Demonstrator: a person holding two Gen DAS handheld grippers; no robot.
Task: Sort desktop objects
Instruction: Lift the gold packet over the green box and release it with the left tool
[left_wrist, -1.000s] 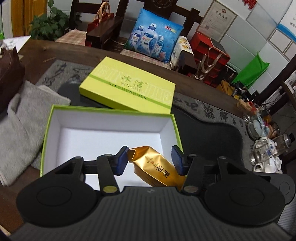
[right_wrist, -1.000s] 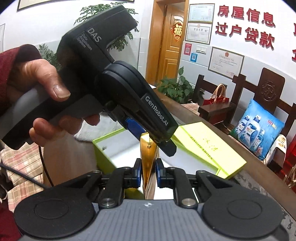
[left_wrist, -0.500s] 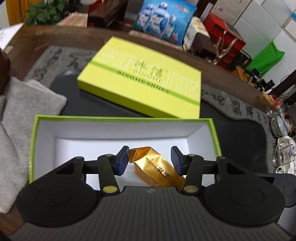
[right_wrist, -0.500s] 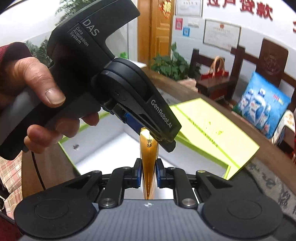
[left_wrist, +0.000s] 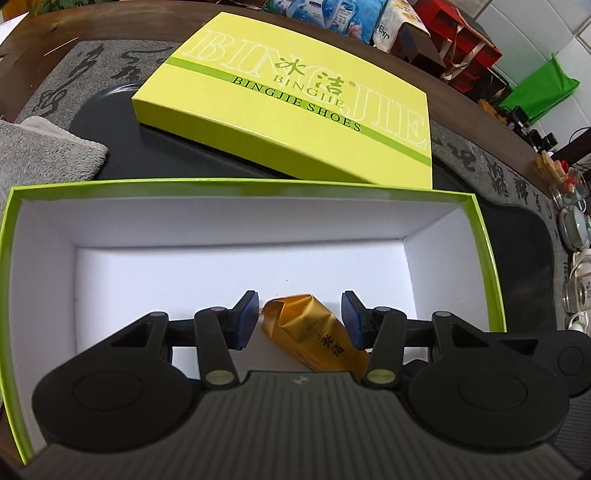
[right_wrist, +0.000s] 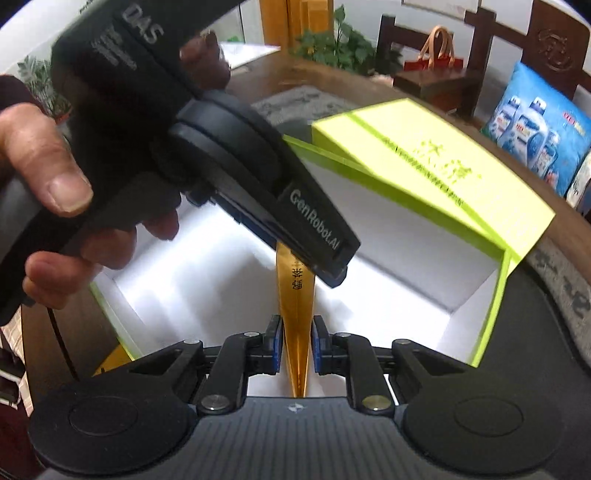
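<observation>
Both claws hang over the open white-lined, lime-green cardboard box (left_wrist: 236, 229). The right claw (right_wrist: 297, 343) is clenched on a gold foil tea packet (right_wrist: 295, 295). The left claw (left_wrist: 298, 317) is clenched on the packet's other end. The yellow-green box lid (left_wrist: 295, 103) lies at 12 o'clock.

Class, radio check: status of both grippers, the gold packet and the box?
Both grippers, left and right, shut on gold packet. Packet over open box. Lid behind, clear.

Office reception room: tea table (left_wrist: 480, 107) (calligraphy runner (left_wrist: 517, 173)), carved wooden chairs (right_wrist: 554, 44).
</observation>
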